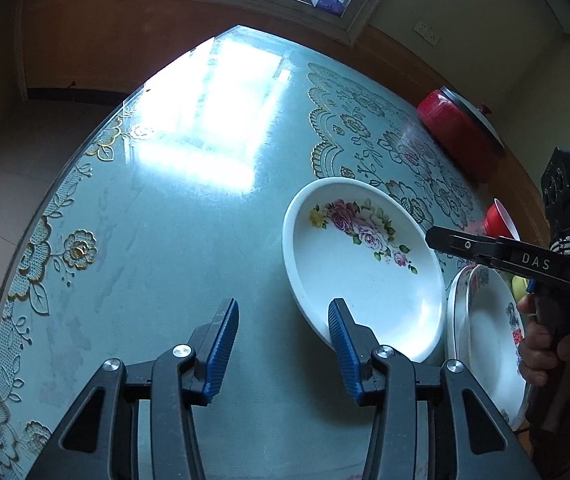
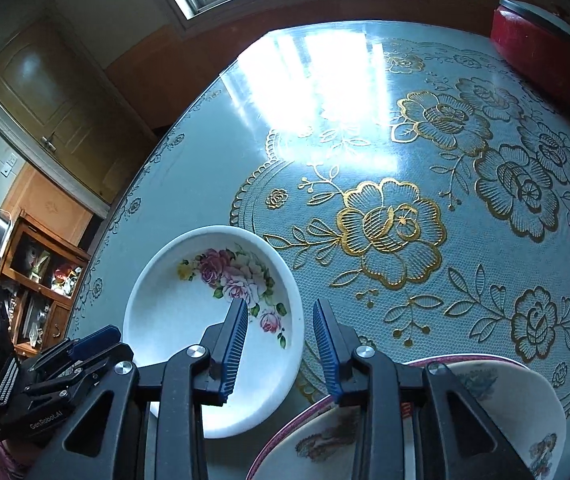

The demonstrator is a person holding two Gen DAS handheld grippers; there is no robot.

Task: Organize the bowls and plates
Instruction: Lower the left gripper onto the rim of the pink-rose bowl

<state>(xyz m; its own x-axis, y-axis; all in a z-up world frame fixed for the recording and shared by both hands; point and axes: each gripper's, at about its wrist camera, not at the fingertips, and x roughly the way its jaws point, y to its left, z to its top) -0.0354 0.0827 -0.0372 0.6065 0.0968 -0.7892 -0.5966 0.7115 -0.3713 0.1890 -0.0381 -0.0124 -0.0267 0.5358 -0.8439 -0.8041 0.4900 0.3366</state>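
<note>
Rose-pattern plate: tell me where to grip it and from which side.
Grip the rose-pattern plate by its raised rim on the near edge, coming down from above with one finger inside and one outside. It lies flat on the table, so only the upturned lip offers purchase. The right gripper already straddles that edge.

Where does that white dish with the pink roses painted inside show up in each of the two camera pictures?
Left wrist view: the rose dish lies right of centre on the table, just beyond the left gripper, whose right-hand finger overlaps its near rim.
Right wrist view: the rose dish lies lower left of centre, with the right gripper over its right rim.
Shared landmark: the red pot at the table's far edge.
</note>
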